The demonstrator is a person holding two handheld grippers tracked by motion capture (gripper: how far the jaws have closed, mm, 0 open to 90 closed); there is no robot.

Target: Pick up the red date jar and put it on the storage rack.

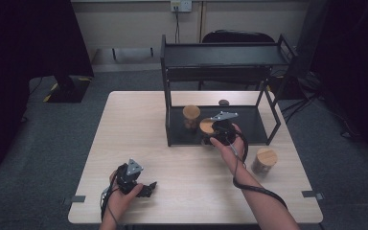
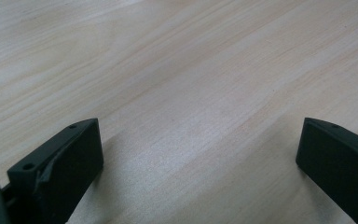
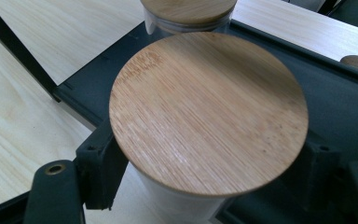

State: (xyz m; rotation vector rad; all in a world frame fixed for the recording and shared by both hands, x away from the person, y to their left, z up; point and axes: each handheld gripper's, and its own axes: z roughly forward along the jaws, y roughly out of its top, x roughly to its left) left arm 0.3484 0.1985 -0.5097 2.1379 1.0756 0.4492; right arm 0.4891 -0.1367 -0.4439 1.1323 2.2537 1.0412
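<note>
Pale wood covers the table, and a black two-level rack stands on its far right part, with grey carpet all around. The right gripper is pinching a glass jar with a round bamboo lid; in the right gripper view both black jaws press on the jar body just under the lid. This jar is at the near edge of the rack's lower shelf, just beside a second jar that already stands there. A third jar waits on the table to the right, near the person's right forearm. The left gripper rests low over the near left of the table, its jaws spread wide with nothing between them.

I think the main danger is the narrow space. If the held jar goes further in at an angle, it may knock the neighbour jar and tip it. The glass is smooth, so a grip so high on the body could let it slide. The forearm could also brush the third jar when it pulls back.
</note>
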